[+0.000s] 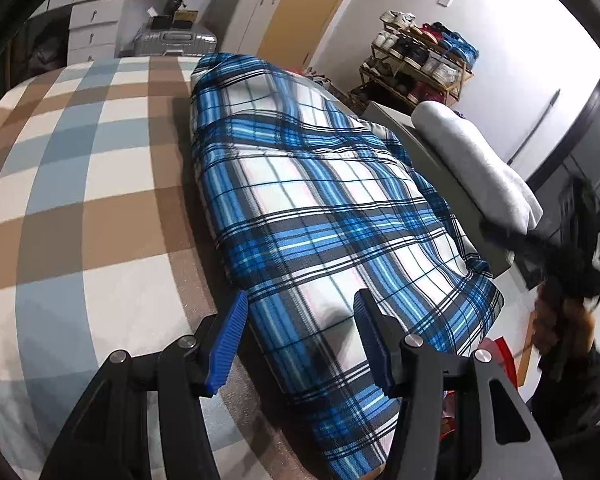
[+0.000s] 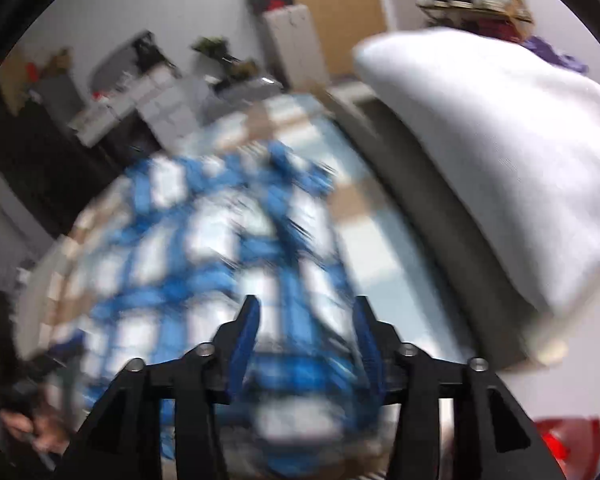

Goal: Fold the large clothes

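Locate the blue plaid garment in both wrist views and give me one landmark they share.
Left wrist: the blue plaid garment fills the centre, folded long on the checked bedspread, running away from the open left claw.
Right wrist: blurred, lower centre, beyond the open right claw.
Shared landmark: the white pillow to the right.

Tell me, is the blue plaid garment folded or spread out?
Folded: the blue plaid garment lies as a long narrow strip with doubled edges on the checked bed cover.
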### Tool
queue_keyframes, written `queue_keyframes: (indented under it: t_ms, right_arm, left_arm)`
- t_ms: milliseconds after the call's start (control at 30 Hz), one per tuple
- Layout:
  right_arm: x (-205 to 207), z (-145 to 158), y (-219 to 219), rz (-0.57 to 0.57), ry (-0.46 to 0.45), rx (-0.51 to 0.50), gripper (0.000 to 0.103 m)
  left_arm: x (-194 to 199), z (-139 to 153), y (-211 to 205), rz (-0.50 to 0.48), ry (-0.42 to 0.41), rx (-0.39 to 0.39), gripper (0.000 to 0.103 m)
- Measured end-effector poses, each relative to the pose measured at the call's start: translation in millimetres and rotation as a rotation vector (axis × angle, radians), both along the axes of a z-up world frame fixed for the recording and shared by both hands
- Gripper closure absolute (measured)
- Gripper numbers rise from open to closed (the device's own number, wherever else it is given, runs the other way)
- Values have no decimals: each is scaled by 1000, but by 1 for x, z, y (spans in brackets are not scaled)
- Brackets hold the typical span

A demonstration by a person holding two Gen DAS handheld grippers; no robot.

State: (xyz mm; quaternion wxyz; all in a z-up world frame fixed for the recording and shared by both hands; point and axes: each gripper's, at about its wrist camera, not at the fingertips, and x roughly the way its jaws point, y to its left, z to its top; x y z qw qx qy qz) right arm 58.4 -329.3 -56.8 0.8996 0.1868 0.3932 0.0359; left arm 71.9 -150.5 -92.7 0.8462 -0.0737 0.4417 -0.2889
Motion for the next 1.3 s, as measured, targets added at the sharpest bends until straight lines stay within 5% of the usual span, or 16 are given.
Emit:
queue_keyframes:
  t_ms: [200,300,333,433,533,600,833,1000,1067,1133,1300]
  right_arm:
    - [90,-38,21,84,171,143,46]
    - [102,-40,30,86,163,161,71]
    - [101,-35,35,106,134,152,94]
    - [75,2,46,174,-27,148,100]
    - [41,40,44,197,-186,140,100]
    - [30,47,35,160,-198,136,100]
    - [67,-35,1,-40,86,97,100]
    - [58,-32,-5,-46,83,144,87]
    - [47,-29,-3,-8,81,163,68]
    - [34,-33,2,36,86,176,59]
    - [-8,-46,11,107,103,200,59]
  left_arm:
    - [-11,7,4,16,-30,1,53]
    - [-13,7,12,45,-33,5,53]
    - [-13,7,15,53,-34,4,53]
    - [-10,7,20,71,-28,3,53]
    - [-9,12,20,75,-43,5,53]
    - [-7,14,19,71,-50,-6,53]
    - [-3,10,10,39,-48,1,53]
    - [-5,9,11,34,-47,8,53]
    - [-5,9,12,38,-43,3,53]
    - [-5,8,11,41,-36,0,53]
    - [-6,7,9,33,-32,1,53]
